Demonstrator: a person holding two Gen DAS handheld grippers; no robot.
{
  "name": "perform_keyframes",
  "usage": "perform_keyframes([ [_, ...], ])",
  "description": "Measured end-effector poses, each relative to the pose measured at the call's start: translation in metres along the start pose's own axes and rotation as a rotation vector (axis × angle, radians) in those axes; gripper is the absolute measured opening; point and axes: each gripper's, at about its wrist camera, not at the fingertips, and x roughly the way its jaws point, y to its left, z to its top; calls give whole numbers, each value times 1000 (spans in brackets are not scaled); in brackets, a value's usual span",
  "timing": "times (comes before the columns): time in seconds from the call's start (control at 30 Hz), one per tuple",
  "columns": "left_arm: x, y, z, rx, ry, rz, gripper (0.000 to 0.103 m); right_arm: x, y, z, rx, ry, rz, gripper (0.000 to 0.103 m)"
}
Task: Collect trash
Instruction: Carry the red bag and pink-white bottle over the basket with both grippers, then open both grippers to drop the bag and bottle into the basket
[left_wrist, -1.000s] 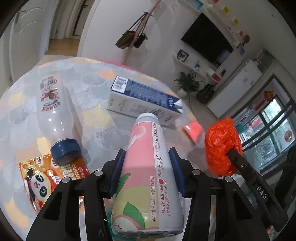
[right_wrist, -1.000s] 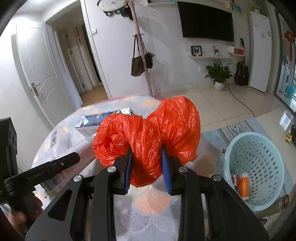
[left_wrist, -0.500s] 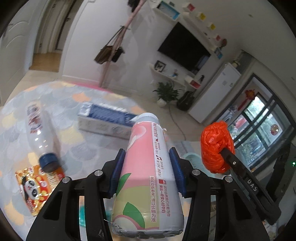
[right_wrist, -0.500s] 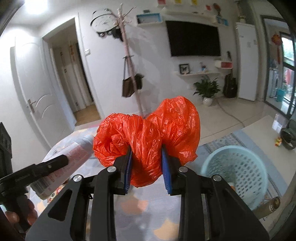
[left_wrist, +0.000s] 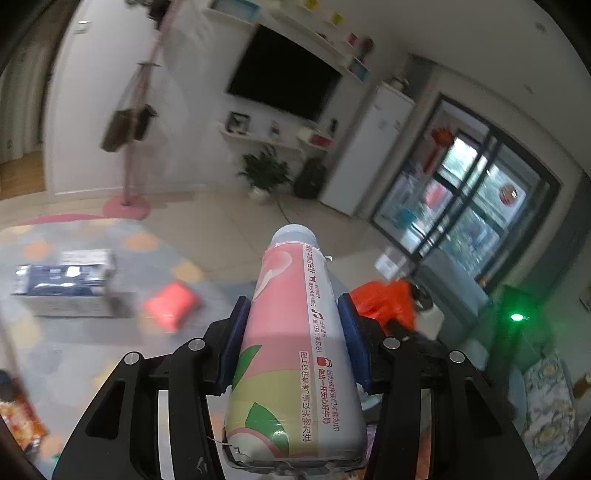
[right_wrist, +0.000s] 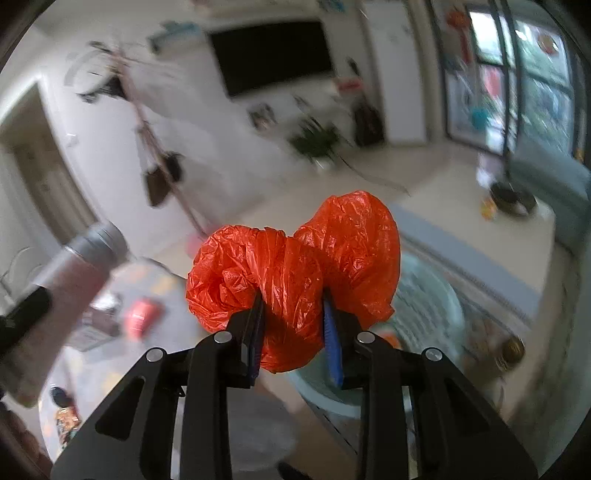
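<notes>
My left gripper (left_wrist: 293, 317) is shut on a pink and white drink bottle (left_wrist: 291, 343), held up in the air; the bottle also shows at the left of the right wrist view (right_wrist: 70, 273). My right gripper (right_wrist: 293, 314) is shut on a crumpled orange plastic bag (right_wrist: 295, 269), which also shows past the bottle in the left wrist view (left_wrist: 384, 299). A pale blue mesh basket (right_wrist: 428, 306) lies below and behind the bag, blurred.
On the patterned tablecloth (left_wrist: 55, 343) lie a blue and white carton (left_wrist: 62, 284), a small red packet (left_wrist: 171, 304) and a snack wrapper (left_wrist: 18, 417) at the left edge. Beyond are the tiled floor, a coat stand (left_wrist: 129, 147) and glass doors (left_wrist: 461, 192).
Both grippers have swung right and away from the table with their loads. The table items have slid to the left of both views, and the basket now sits right behind the orange bag.
</notes>
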Motion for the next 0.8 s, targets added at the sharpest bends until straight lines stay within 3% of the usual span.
perform_keyframes([
  [0.33, 116, -40, -19, 61, 207, -75, 47, 69, -82, -28, 157, 190, -134, 27],
  [0.53, 144, -44, -21, 60, 243, -88, 47, 86, -101, -36, 190, 246, -153, 29],
  [0.6, 147, -46, -21, 69, 242, -96, 52, 87, -104, -36, 199, 249, -144, 38],
  [0.67, 143, -45, -21, 74, 237, -101, 55, 85, -105, -31, 209, 233, -136, 59],
  [0.8, 126, -42, -25, 77, 216, -103, 57, 71, -105, -27, 203, 198, -135, 60],
])
